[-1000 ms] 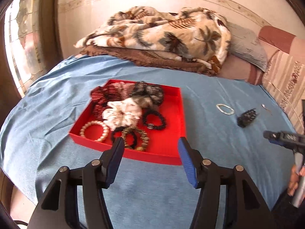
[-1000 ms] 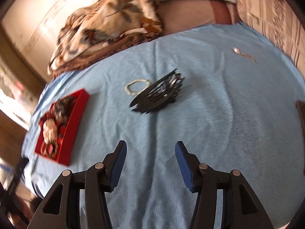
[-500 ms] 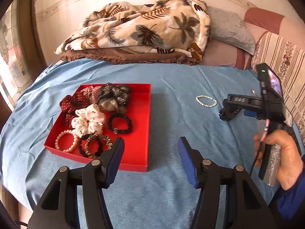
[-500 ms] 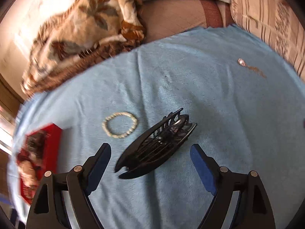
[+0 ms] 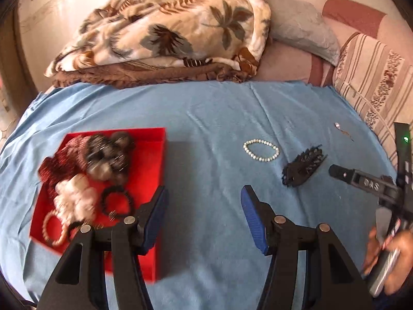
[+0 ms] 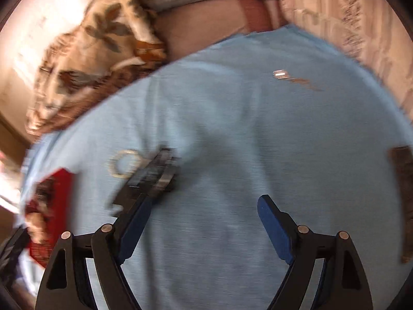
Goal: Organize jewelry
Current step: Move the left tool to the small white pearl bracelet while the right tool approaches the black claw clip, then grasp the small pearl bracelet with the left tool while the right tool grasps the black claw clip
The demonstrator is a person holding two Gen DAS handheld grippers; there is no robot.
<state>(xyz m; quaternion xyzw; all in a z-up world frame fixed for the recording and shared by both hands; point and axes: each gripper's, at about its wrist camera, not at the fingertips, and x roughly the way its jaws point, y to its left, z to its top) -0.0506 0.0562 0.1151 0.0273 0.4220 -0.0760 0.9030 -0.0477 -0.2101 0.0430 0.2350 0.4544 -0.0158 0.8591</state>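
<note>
- Bed covered by a light blue sheet (image 5: pixel 211 118), wrinkled, fills both views; everything lies on it.
- Head of bed: folded leaf-print blanket (image 5: pixel 165 33) on a brown fringed layer, grey pillow (image 5: pixel 302 33) to its right, pink mattress edge below the pillow.
- Striped floral cushion (image 5: pixel 371 77) along the right side of the bed; pale wall behind the blanket.
- Red tray (image 5: pixel 149 155) on the left part of the sheet, holding scrunchies (dark red, grey-black, white), a black bead bracelet and a pinkish bead bracelet; blurred.
- White pearl bracelet (image 5: pixel 261 150) loose on the sheet, well right of the tray.
- Black hair claw clip (image 5: pixel 303 166) just right of the pearl bracelet, not touching it.
- Small silver pendant with thin chain (image 5: pixel 342 130) farther toward the striped cushion, apart from the clip.
- Left hand-held gripper (image 5: pixel 204 214): blue pads spread, nothing between them, bare sheet below, left finger over the tray's near right edge.
- Right hand-held gripper (image 6: pixel 204 222): jaws have just been opening, now wide apart, nothing between them; the claw clip sits just past its left fingertip in the right wrist view, heavy motion blur, contact unclear.
- Person's right hand (image 5: pixel 387 258) on that gripper's handle at the right edge of the left wrist view.
</note>
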